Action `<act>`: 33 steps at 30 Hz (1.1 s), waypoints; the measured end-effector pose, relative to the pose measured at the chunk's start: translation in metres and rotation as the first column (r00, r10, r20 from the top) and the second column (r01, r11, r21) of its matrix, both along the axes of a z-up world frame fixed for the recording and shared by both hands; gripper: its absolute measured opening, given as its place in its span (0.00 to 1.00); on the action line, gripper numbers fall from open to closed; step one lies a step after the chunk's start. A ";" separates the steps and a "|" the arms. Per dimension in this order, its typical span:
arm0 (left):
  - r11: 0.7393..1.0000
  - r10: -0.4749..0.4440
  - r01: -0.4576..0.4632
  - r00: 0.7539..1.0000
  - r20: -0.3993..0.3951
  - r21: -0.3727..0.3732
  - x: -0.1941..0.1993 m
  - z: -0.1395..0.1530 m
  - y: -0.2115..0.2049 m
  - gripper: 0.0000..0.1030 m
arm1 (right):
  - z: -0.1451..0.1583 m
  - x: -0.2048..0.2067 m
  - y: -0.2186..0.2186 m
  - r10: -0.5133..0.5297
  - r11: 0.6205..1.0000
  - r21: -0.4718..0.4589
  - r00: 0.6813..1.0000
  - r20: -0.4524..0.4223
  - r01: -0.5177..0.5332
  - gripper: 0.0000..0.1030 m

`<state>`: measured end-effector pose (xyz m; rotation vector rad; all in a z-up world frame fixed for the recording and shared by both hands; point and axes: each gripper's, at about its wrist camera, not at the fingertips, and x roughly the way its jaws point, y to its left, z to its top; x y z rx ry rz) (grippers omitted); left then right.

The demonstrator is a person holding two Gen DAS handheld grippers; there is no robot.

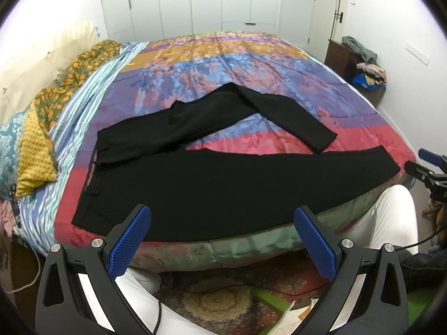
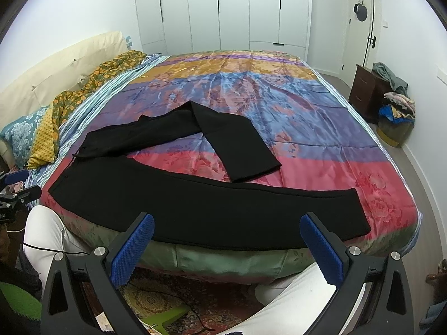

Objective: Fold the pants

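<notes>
Nearest the lens, the left gripper point(image 1: 222, 240) is hanging over the front edge of the bed with its blue-padded jaws spread wide and nothing between them; below it a patterned rug point(image 1: 220, 304) is showing, and the person's white-trousered knees point(image 1: 391, 217) are pressing up against the mattress. The right gripper point(image 2: 226, 247) is sitting in the same pose in its own view, jaws parted and empty, hovering just short of the near edge of the bed (its tip is also peeking in at the right margin of the left wrist view).

Just beyond both tools, the black pants point(image 1: 212, 184) are lying flat on the multicoloured bedspread point(image 1: 251, 64). One leg is stretching along the near edge of the bed, waistband to the left and hem to the right. The other leg point(image 2: 237, 145) is running up and away from the waist, then bending back on itself so its hem is pointing toward the near leg, with a wedge of pink and blue cover showing between them.

Farther off, yellow and teal pillows point(image 2: 44, 136) are leaning against a cream headboard point(image 2: 56, 67) on the left. A dark nightstand point(image 2: 366, 92) heaped with clothes is standing at the right wall, and white wardrobe doors point(image 2: 223, 11) are closing off the back.
</notes>
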<state>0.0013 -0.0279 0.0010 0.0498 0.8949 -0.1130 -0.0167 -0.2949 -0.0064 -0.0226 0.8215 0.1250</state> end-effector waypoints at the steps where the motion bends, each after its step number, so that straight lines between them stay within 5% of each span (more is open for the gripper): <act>1: 1.000 0.002 -0.002 1.000 -0.002 -0.006 0.001 0.000 0.001 0.99 | 0.001 0.000 0.000 0.001 1.000 0.002 1.000 0.004 -0.001 1.00; 33: 1.000 0.023 -0.023 0.999 -0.023 0.014 0.012 -0.011 -0.001 0.99 | -0.003 0.007 0.003 0.000 1.000 0.025 1.000 0.000 0.000 1.00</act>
